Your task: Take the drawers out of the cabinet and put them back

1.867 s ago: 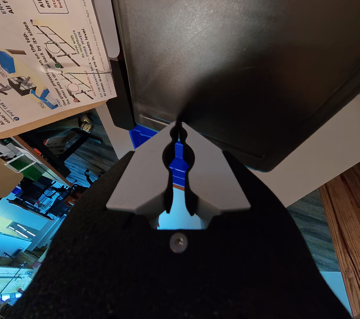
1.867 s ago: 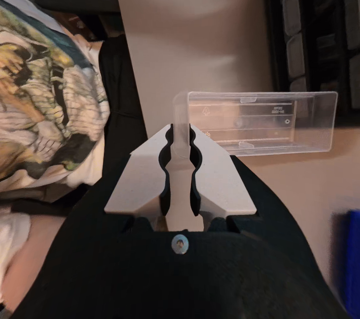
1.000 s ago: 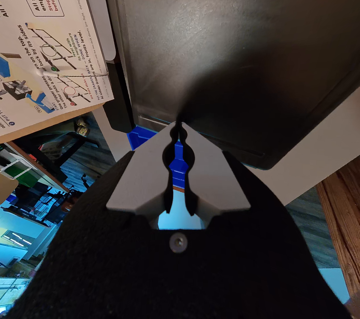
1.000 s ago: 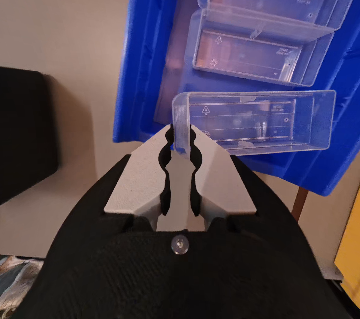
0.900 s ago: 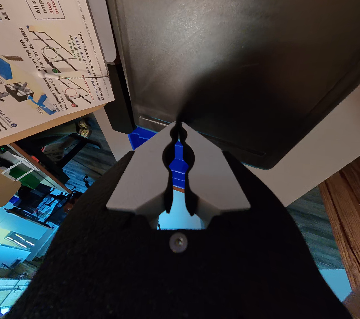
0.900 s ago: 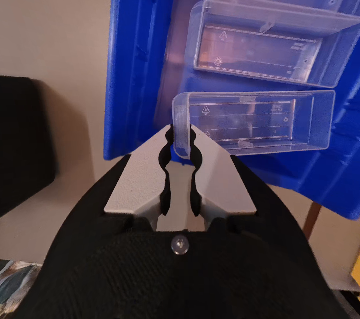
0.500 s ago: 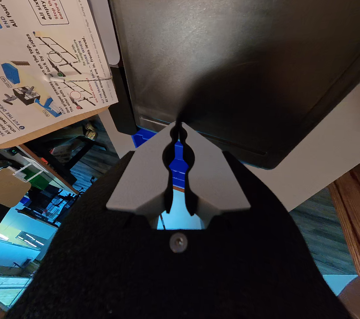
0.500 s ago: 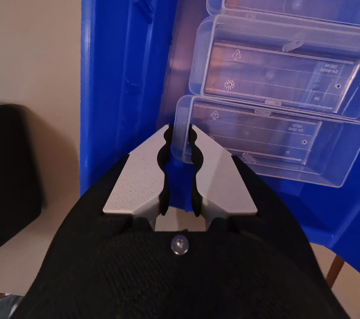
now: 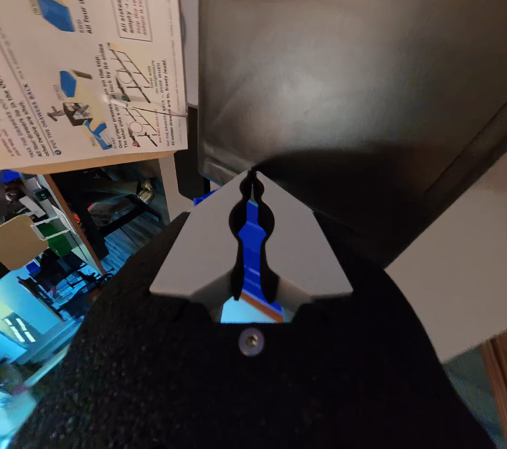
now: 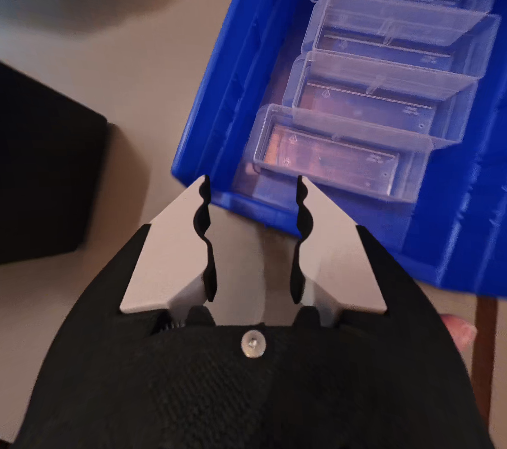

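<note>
Clear drawers (image 10: 326,158) crowd the blue bin (image 10: 219,95) (overlapping); table (image 10: 131,52) beside lies bare.

Left tongs (image 9: 251,175) closed, tips touching; right tongs (image 10: 251,180) spread wide.

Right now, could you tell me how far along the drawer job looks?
Done: four clear drawers lie in the blue bin, overlapping in a row. In hand: nothing; the right gripper is open and empty above the bin's near edge, while the left gripper is shut, its tips pressed on the black cabinet. Left: the cabinet's front is out of view, so remaining drawers can't be counted; putting them back hasn't begun.
</note>
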### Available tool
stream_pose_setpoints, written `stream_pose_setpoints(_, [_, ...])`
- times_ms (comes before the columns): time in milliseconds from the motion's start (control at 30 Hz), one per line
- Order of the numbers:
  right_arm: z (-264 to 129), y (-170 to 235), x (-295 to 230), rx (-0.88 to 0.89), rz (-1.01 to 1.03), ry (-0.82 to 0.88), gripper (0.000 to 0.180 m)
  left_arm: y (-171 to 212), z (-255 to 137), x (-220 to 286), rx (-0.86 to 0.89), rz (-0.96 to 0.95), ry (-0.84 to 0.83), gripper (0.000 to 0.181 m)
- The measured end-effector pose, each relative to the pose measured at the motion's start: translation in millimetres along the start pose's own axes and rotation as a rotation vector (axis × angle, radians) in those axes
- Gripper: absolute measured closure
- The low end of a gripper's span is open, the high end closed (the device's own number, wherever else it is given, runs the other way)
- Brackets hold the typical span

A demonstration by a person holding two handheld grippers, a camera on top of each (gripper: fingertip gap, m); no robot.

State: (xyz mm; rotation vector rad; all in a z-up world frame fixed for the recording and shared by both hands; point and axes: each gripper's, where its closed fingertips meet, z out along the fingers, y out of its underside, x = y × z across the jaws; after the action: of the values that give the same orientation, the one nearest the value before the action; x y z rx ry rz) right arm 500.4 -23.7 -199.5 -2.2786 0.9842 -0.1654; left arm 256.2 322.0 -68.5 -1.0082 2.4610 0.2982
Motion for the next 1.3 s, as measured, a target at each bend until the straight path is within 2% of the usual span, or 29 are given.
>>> stream_pose_setpoints(33, [-14.4, 4.5, -0.3, 0.041, -0.019, 0.009, 0.116, -2.3, -0.8, -0.2, 0.042, -0.040, -0.026, 0.181])
stream_pose_setpoints(133, [-59.9, 24.5, 10.6, 0.204, -0.113, 0.119, 0.106, -11.4, -22.8, -12.8, 0.224, -0.226, -0.200, 0.173])
stream_pose_setpoints(200, [-86.8, 43.2, 20.8, 0.330, -0.196, 0.207, 0.103, -21.2, -55.9, -19.3, 0.399, -0.370, -0.348, 0.166])
stream_pose_setpoints(267, [-109.5, 66.6, 34.3, 0.446, -0.270, 0.321, 0.106, -45.6, -92.4, -3.2, 0.624, -0.476, -0.410, 0.162])
stream_pose_setpoints(367, [-135.3, 94.9, 38.8, 0.611, -0.321, 0.428, 0.108, -113.8, -130.6, 61.9, 0.955, -0.485, -0.347, 0.157])
stream_pose_setpoints(400, [-143.7, 101.0, 41.2, 0.659, -0.312, 0.473, 0.101, -140.7, -135.8, 88.3, 1.035, -0.465, -0.316, 0.158])
stream_pose_setpoints(467, [-153.5, 108.5, 47.0, 0.707, -0.292, 0.539, 0.073, -193.3, -137.7, 131.2, 1.170, -0.467, -0.298, 0.156])
stream_pose_setpoints(533, [-154.2, 113.9, 55.0, 0.651, -0.309, 0.571, 0.069, -240.8, -130.8, 157.0, 1.281, -0.494, -0.326, 0.155])
stream_pose_setpoints(567, [-157.9, 117.1, 62.8, 0.620, -0.304, 0.611, 0.068, -262.3, -116.9, 165.0, 1.273, -0.511, -0.329, 0.152])
stream_pose_setpoints(667, [-175.1, 118.3, 76.7, 0.644, -0.290, 0.696, 0.066, -317.3, -52.5, 169.6, 1.098, -0.610, -0.299, 0.115])
stream_pose_setpoints(767, [-183.5, 118.4, 77.8, 0.682, -0.236, 0.657, 0.066, -345.6, -4.4, 138.4, 1.002, -0.814, -0.344, 0.106])
stream_pose_setpoints(867, [-185.8, 118.6, 78.8, 0.710, -0.209, 0.628, 0.067, -361.9, 38.0, 108.4, 0.925, -0.991, -0.331, 0.105])
stream_pose_setpoints(967, [-181.5, 122.0, 82.6, 0.689, -0.206, 0.616, 0.067, -366.6, 75.8, 86.3, 0.820, -1.067, -0.355, 0.111])
stream_pose_setpoints(1000, [-180.3, 122.6, 84.4, 0.688, -0.199, 0.613, 0.067, -368.1, 85.5, 82.0, 0.796, -1.071, -0.355, 0.120])
stream_pose_setpoints(1067, [-178.1, 124.4, 87.4, 0.688, -0.181, 0.600, 0.067, -379.1, 96.8, 80.1, 0.804, -1.029, -0.311, 0.125])
stream_pose_setpoints(1100, [-177.5, 124.7, 88.4, 0.690, -0.172, 0.592, 0.067, -385.4, 99.3, 81.6, 0.818, -1.017, -0.271, 0.134])
stream_pose_setpoints(1167, [-178.6, 124.8, 90.6, 0.699, -0.153, 0.583, 0.067, -393.7, 100.7, 82.0, 0.846, -1.007, -0.223, 0.169])
stream_pose_setpoints(1300, [-188.3, 125.3, 95.2, 0.717, -0.135, 0.591, 0.067, -390.0, 102.3, 81.0, 0.875, -1.059, -0.184, 0.177])
